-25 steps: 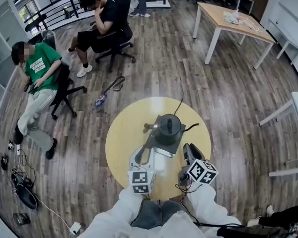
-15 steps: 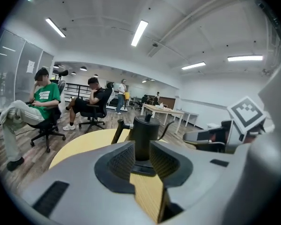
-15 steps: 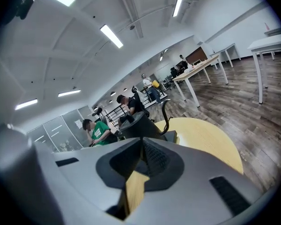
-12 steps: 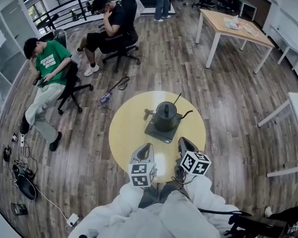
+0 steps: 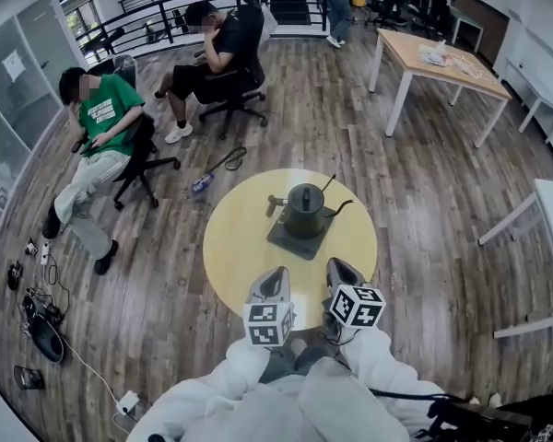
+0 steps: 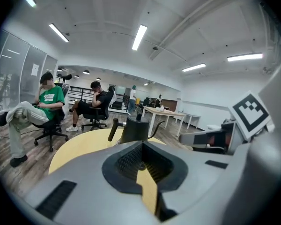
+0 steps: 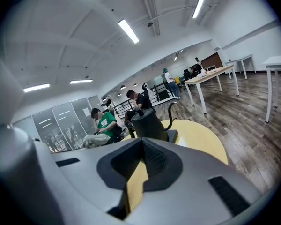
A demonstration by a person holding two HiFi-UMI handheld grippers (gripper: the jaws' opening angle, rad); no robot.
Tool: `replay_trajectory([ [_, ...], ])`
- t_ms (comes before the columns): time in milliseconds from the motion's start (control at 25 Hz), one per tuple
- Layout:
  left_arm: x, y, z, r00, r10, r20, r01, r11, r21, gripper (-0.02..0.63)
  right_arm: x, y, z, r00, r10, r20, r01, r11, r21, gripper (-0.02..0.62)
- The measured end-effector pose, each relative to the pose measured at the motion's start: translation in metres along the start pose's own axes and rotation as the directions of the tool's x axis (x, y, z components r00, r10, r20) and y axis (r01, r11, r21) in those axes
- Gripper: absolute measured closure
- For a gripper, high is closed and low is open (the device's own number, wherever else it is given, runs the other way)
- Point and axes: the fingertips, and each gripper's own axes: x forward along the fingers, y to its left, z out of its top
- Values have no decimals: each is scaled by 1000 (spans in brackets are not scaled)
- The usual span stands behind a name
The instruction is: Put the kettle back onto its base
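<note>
The kettle (image 5: 305, 208) is seen standing upright on its dark base (image 5: 289, 241), near the middle of the round yellow surface (image 5: 235, 247). Its handle is turned to the left of the head view and its thin spout to the right. Nothing is touching it.

Both tools are held at the near edge of the surface, well apart from the kettle and close to the person's lap. The left hand-held gripper (image 5: 276, 276) is clenched. Its jaws have just been closing, and nothing is caught between them; only the surface and the far-off kettle are seen past them. The right hand-held gripper (image 5: 338, 271) is likewise clenched on nothing, as its own view shows.

The placing step is judged to be done, and the moment is taken for the retreat after the release. Whether the kettle is seated fully on the base's connector cannot be told from here, since the joint is hidden by the kettle's body.

Little is called for next. The hand-held grippers need only be kept clear of the handle and spout, so that the kettle is not nudged off its seat. If it is found to sit crooked, a light regrasp of the handle would be needed.
</note>
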Motion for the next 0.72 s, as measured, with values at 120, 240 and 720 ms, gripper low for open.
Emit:
replay_trajectory([
  [120, -5, -7, 6, 1000, -22, 2, 22, 1000, 15, 604, -8, 5, 4, 1000, 18, 22, -18, 1000, 12, 581],
  [240, -10, -11, 13, 999, -42, -1, 42, 999, 13, 604, -16, 10, 8, 999, 20, 40, -20, 1000, 13, 581],
  [720, -76, -23, -27, 995, -99, -33, 99, 995, 18, 604, -72, 41, -41, 999, -31, 40, 30, 999, 26, 581],
])
